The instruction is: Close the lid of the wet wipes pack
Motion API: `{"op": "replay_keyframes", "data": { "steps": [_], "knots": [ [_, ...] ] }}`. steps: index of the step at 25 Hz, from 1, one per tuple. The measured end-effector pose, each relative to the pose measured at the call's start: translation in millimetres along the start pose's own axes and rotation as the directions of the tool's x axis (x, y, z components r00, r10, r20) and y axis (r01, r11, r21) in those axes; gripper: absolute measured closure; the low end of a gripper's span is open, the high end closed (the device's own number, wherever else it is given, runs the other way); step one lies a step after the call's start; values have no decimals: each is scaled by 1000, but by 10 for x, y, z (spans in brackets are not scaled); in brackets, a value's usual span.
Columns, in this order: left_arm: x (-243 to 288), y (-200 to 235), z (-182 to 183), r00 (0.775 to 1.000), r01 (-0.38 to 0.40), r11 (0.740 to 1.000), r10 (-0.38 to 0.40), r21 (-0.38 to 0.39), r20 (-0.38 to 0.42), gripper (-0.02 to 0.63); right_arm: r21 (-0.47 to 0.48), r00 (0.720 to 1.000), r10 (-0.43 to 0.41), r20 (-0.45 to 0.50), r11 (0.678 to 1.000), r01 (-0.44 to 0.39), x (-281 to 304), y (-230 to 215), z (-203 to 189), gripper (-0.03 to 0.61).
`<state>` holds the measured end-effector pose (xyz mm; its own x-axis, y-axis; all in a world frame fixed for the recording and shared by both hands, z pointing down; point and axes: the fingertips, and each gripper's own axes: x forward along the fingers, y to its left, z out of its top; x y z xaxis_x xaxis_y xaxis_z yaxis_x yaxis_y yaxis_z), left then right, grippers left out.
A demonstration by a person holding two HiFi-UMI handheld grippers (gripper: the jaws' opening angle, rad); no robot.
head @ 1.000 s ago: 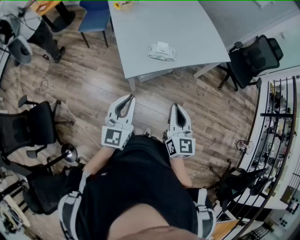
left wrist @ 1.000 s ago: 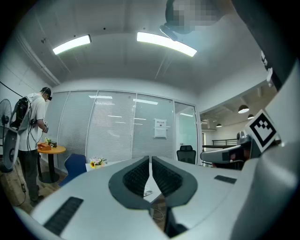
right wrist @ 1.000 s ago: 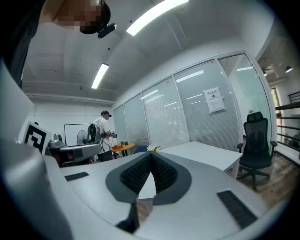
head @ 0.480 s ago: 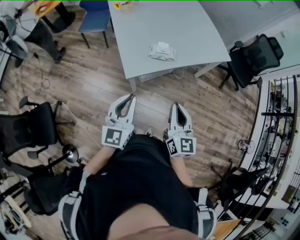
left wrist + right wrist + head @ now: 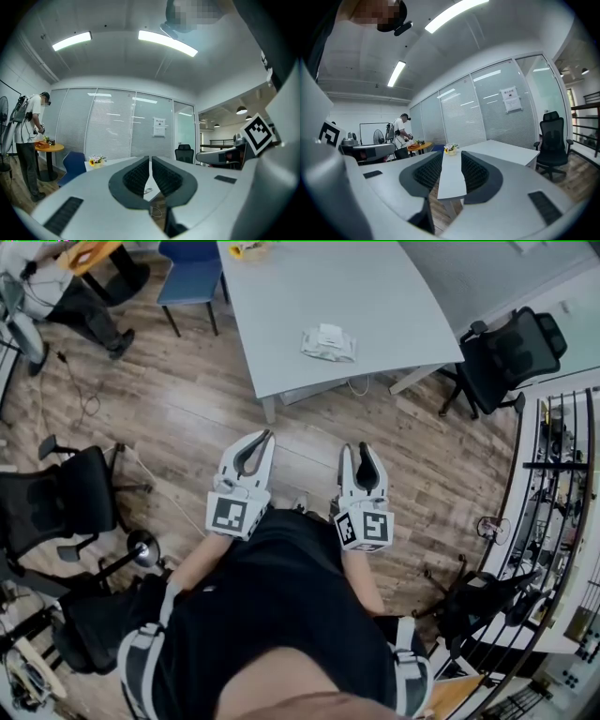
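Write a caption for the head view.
Wet wipes pack on the table; left tongs shut, right tongs just opening, both empty.

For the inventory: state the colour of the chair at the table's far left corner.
The chair is blue; the head view shows it best.

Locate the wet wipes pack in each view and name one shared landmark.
Head view: wet wipes pack on the white table, upper middle.
Left gripper view: perhaps the pale speck between the jaws; too small to tell.
Right gripper view: not in it.
Shared landmark: the yellow flowers on that table.
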<state>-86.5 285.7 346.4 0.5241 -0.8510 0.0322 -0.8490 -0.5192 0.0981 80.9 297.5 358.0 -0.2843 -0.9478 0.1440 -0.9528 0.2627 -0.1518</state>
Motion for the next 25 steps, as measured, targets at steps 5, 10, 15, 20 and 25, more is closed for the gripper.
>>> {"op": "replay_keyframes", "data": {
  "steps": [5, 10, 15, 20, 25],
  "knots": [
    [-64, 185, -86, 1000, 19, 1000, -19, -5, -25, 577, -3, 1000, -23, -6, 1000, 23, 81, 154, -51, 442],
    [-100, 354, -140, 998, 52, 999, -52, -4, -37, 577, 0, 999, -53, -10, 999, 53, 202, 261, -115, 442],
    [27, 516, -221, 997, 64, 998, -63, 5, -48, 577, 4, 998, -69, -4, 998, 69, 371, 247, -102, 442],
    [331, 663, -336, 996, 44, 999, -44, 2, -77, 577, 16, 998, -57, -5, 998, 57, 687, 80, -102, 442],
    [859, 667, -301, 996, 29, 999, -26, 32, -82, 577, 20, 1000, -22, -14, 1000, 22, 1089, -267, -38, 443]
  ]
}}
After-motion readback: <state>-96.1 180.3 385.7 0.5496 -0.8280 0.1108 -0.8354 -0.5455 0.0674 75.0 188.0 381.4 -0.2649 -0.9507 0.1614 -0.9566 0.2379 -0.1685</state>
